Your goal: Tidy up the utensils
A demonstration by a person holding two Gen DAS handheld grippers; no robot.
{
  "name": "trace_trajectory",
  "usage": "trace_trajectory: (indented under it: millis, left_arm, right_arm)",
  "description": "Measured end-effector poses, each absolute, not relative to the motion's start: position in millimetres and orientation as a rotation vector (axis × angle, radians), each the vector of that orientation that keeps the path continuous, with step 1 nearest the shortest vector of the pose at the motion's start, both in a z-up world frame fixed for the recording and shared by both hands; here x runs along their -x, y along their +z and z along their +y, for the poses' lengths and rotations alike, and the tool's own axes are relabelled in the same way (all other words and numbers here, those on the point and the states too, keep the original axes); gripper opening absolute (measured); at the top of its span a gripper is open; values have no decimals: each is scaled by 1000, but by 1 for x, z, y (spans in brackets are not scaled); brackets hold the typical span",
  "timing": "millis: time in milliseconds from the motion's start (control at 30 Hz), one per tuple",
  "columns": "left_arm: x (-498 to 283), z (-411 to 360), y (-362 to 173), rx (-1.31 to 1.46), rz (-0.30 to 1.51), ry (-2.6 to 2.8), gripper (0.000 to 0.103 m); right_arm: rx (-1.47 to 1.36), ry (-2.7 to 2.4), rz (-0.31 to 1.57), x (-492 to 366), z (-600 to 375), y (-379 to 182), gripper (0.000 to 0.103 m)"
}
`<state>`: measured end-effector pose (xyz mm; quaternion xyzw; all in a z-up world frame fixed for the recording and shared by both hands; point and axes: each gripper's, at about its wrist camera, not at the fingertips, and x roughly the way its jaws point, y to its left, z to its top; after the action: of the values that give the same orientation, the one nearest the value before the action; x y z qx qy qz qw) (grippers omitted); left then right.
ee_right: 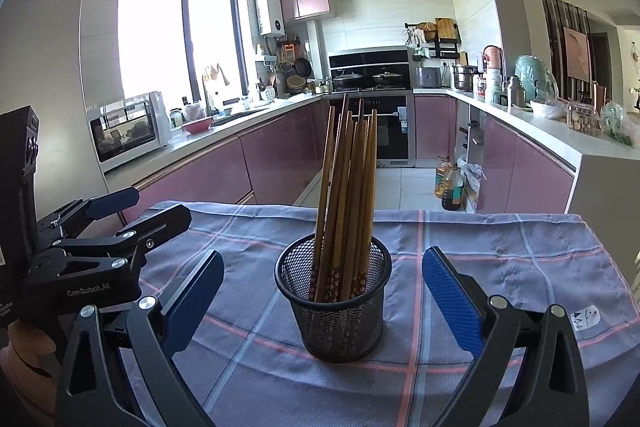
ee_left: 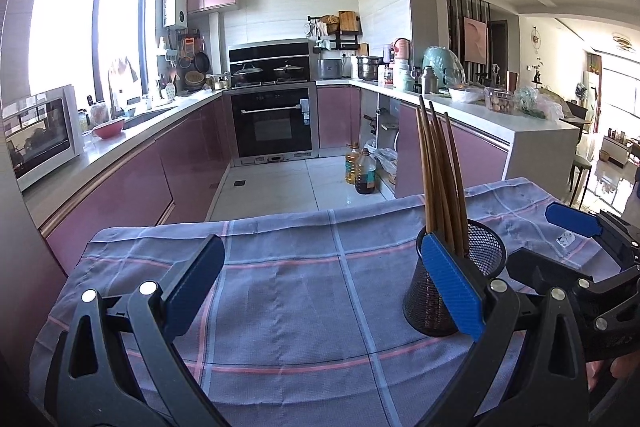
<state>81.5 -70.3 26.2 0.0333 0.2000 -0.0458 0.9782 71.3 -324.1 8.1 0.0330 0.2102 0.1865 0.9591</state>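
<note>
Standing in one mesh holder [ee_right: 334, 301]: about eight wooden chopsticks [ee_right: 347, 195].

You are in a home kitchen. Pink cabinet fronts [ee_right: 280, 151] run in a U under a white surface [ee_right: 276, 105], with a built-in oven [ee_left: 274, 125] and a black cooker hood [ee_left: 272, 55] at the far end, and two lidded pans [ee_right: 348, 77] on the hob. A white countertop oven [ee_right: 126, 129] and a pink bowl [ee_right: 198, 125] stand by the large window [ee_right: 176, 35]. A wall boiler [ee_right: 270, 13], hanging pans, a rice cooker [ee_left: 331, 68] and oil bottles [ee_right: 450, 183] on the tiled floor add to it. On the right, the room opens onto a living area [ee_left: 600, 99]. Close to you, a checked cloth [ee_right: 500, 259] covers the surface.
</note>
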Motion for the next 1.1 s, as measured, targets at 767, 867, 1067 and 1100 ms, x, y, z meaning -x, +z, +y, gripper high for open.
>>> trace_trajectory:
  millis: [767, 867, 1067, 1100]
  left_arm:
    - [-64, -69, 32, -69, 382, -69, 97]
    - [-62, -70, 33, -69, 380, -68, 97]
    - [-60, -70, 33, -68, 375, -63, 97]
    - [-60, -70, 33, -67, 375, -63, 97]
  right_arm:
    - [-62, 378, 404, -58, -322, 10, 96]
    - [-61, 378, 400, -56, -321, 10, 96]
    - [-60, 374, 392, -53, -319, 10, 96]
    - [-60, 373, 390, -53, -319, 9, 96]
